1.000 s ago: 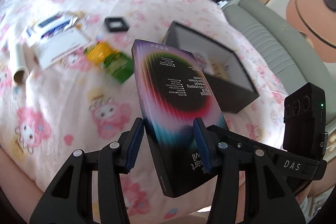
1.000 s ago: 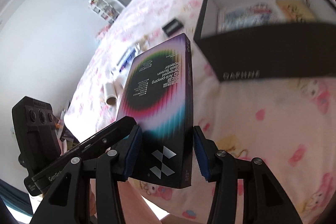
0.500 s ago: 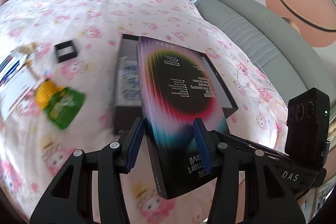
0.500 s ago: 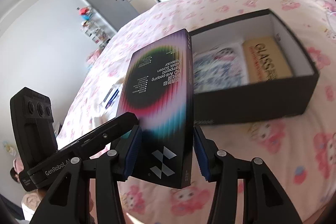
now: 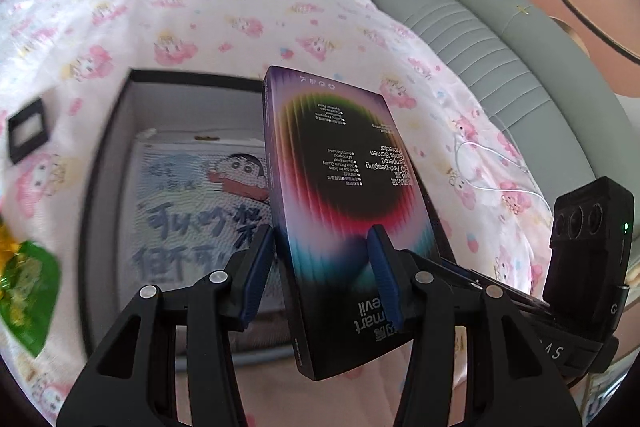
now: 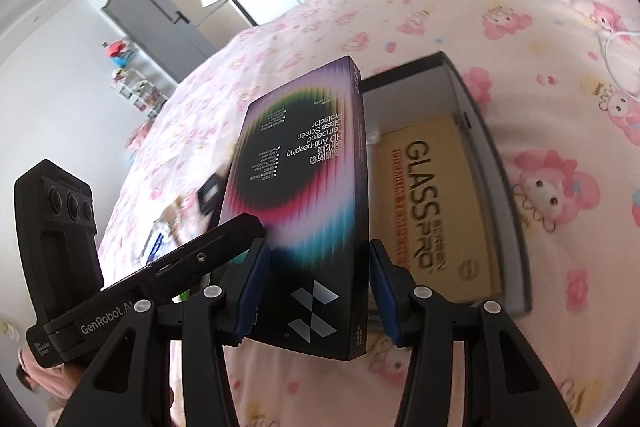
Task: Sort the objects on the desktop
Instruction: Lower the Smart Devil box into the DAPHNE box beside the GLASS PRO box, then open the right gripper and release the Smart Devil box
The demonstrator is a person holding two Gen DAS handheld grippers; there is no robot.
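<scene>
Mounted on each wrist, looking forward and down along the jaws, close above the bed (image 5: 248, 7); sharing the open black box (image 5: 108, 163) (image 6: 492, 163) from opposite sides.

The screen protector box (image 5: 344, 211) hides much of the black storage box (image 5: 108, 163) behind it, covering the right side of the cartoon sheet (image 5: 192, 203) lying inside. From the right wrist view, the same box blocks the left half of the storage box's interior, so only the tan GLASS PRO package (image 6: 436, 203) shows. The green snack packet (image 5: 24, 291) is cut off by the left edge and smeared. Items beyond, near the small black frame (image 6: 210, 193), are too blurred to identify.
</scene>
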